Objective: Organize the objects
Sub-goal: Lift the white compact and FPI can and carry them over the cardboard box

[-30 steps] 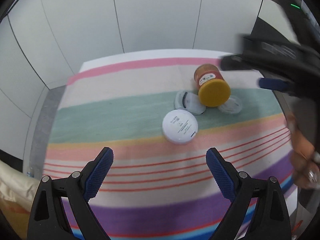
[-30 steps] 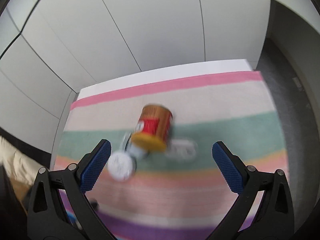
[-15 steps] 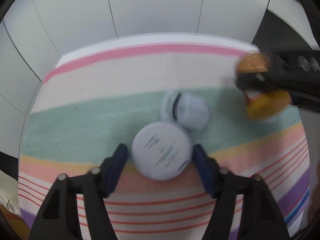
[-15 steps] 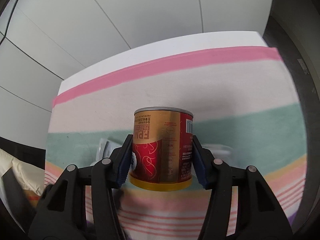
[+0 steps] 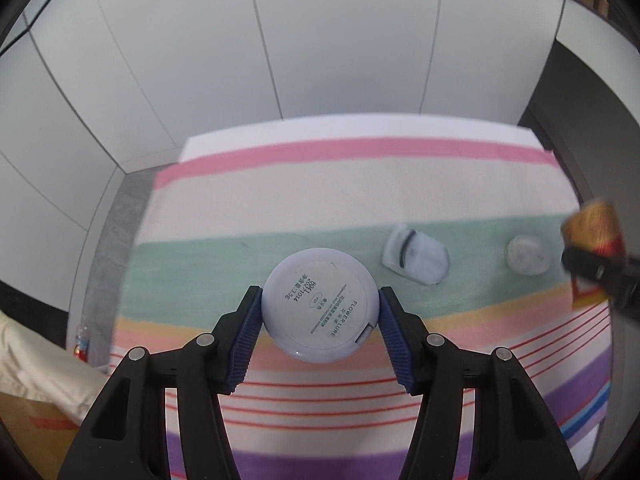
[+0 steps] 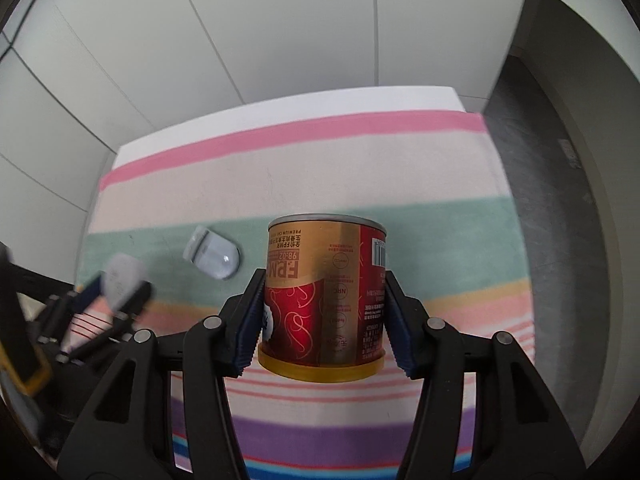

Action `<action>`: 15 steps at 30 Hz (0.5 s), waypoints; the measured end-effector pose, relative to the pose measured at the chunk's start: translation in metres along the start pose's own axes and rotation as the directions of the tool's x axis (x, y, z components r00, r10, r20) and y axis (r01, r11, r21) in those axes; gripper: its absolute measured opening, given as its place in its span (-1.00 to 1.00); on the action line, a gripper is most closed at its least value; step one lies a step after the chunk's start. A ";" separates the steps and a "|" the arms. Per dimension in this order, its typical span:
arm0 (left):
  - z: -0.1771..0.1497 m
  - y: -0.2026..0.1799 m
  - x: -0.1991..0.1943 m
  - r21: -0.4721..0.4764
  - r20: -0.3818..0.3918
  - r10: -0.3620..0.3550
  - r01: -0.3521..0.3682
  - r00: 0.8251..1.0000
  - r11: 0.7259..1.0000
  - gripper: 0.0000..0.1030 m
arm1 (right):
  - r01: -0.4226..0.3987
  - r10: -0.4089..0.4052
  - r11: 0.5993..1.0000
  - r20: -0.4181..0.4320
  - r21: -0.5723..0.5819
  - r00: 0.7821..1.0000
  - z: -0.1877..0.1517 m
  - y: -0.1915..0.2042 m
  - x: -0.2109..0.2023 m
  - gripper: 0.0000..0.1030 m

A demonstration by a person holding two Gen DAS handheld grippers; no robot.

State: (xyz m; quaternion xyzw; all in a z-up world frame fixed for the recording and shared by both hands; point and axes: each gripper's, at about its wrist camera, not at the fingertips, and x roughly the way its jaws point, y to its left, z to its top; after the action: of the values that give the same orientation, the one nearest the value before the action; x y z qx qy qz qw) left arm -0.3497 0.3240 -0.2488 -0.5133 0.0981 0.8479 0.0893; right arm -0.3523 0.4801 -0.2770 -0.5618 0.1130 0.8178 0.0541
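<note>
1. White wall panels (image 5: 320, 60) stand behind a table covered by a striped cloth (image 5: 360, 188) with pink, cream, green, red-lined and purple bands.
2. Between the blue pads of the left gripper (image 5: 319, 312) sits a round white compact (image 5: 319, 306), flat face toward the camera, printed with small dark text and a small clasp at its lower right edge.
3. Both pads press on the compact's rim, so it is clamped, held above the cloth's green and peach bands.
4. Clamped in the right gripper (image 6: 325, 308) is a gold-and-red tin can (image 6: 326, 296), upside down, with a yellow plastic lid at the bottom and a barcode on its right side.
5. On the green band lie a pale, dome-shaped plastic item (image 5: 416, 258) and, further right, a small round translucent piece (image 5: 527, 255), both apart from either gripper.
</note>
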 end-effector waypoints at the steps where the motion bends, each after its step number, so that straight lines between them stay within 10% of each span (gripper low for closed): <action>1: 0.001 0.003 -0.010 -0.006 0.004 -0.014 0.014 1.000 1.000 0.12 | 0.014 -0.014 1.000 -0.008 0.008 1.000 0.004 -0.004 -0.003 0.10; 15: 0.043 0.041 -0.170 -0.023 0.160 -0.035 0.039 0.986 0.999 0.12 | 0.039 -0.026 0.995 0.142 -0.087 0.989 0.001 0.022 -0.161 0.10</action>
State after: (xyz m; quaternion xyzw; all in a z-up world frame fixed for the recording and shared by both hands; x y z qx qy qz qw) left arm -0.3189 0.2866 -0.0754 -0.4465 0.0700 0.8857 0.1061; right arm -0.2996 0.4651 -0.1244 -0.5062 0.0630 0.8587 0.0501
